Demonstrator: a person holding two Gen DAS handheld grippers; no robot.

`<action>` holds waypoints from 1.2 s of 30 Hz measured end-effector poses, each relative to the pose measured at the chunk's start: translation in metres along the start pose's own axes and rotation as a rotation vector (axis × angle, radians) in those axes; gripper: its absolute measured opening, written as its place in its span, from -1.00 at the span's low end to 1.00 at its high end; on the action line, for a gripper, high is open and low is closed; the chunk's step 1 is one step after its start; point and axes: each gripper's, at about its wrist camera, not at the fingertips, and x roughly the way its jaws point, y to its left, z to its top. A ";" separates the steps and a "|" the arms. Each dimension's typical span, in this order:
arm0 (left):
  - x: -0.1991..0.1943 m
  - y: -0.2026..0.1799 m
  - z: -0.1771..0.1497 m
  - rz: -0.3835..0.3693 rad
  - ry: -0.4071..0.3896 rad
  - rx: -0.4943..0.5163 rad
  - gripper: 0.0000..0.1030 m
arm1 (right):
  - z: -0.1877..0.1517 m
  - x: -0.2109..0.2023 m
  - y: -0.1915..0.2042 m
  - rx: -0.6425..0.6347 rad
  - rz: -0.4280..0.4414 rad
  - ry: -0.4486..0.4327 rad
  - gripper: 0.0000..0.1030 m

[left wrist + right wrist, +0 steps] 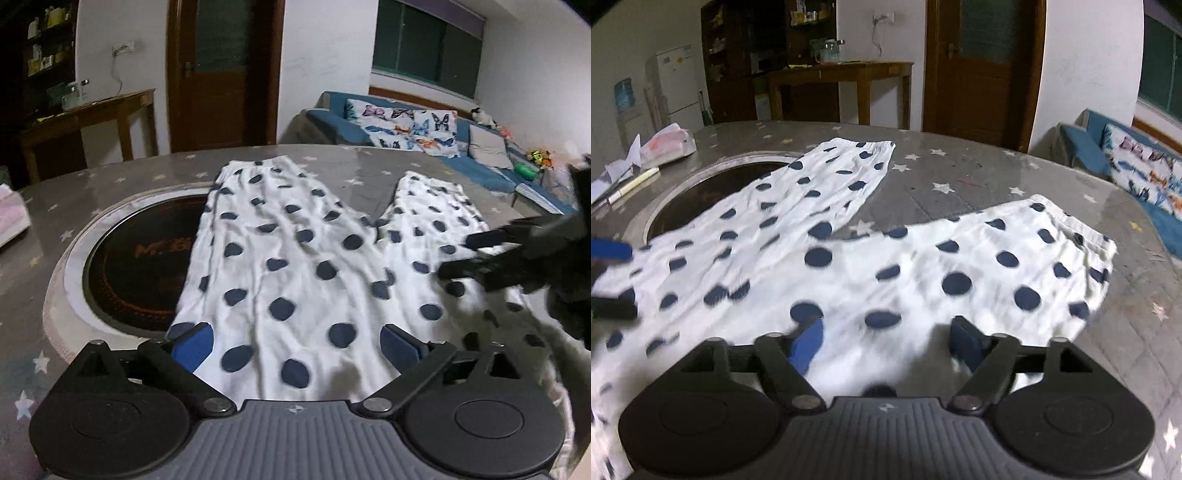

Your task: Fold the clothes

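A grey table point(110, 173) printed with small stars is seen in a living room, with a blue sofa point(487, 166) and a wooden door point(225, 74) behind. A round dark cooktop point(144, 266) is set into the table. The white trousers with dark blue dots point(295, 266) are spread flat on the table, both legs pointing away, and one leg covers part of the cooktop. The left gripper point(297, 343) is held over the waist end with its jaws wide apart. The right gripper point(886, 339) is likewise spread apart above the cloth, nothing being clamped.
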 end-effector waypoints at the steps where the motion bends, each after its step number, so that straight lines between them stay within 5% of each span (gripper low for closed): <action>1: 0.001 0.003 -0.001 0.011 0.007 -0.005 0.94 | -0.004 -0.004 0.000 -0.002 -0.005 -0.005 0.56; 11: 0.001 0.020 -0.010 0.107 0.062 -0.012 0.98 | -0.031 -0.039 -0.008 -0.004 -0.081 -0.024 0.62; 24: -0.013 0.029 -0.025 0.209 0.056 0.004 0.97 | -0.048 -0.074 0.071 -0.126 0.131 -0.075 0.63; 36: -0.027 0.035 -0.036 0.272 0.025 0.007 0.98 | -0.081 -0.100 0.069 -0.146 0.081 -0.062 0.64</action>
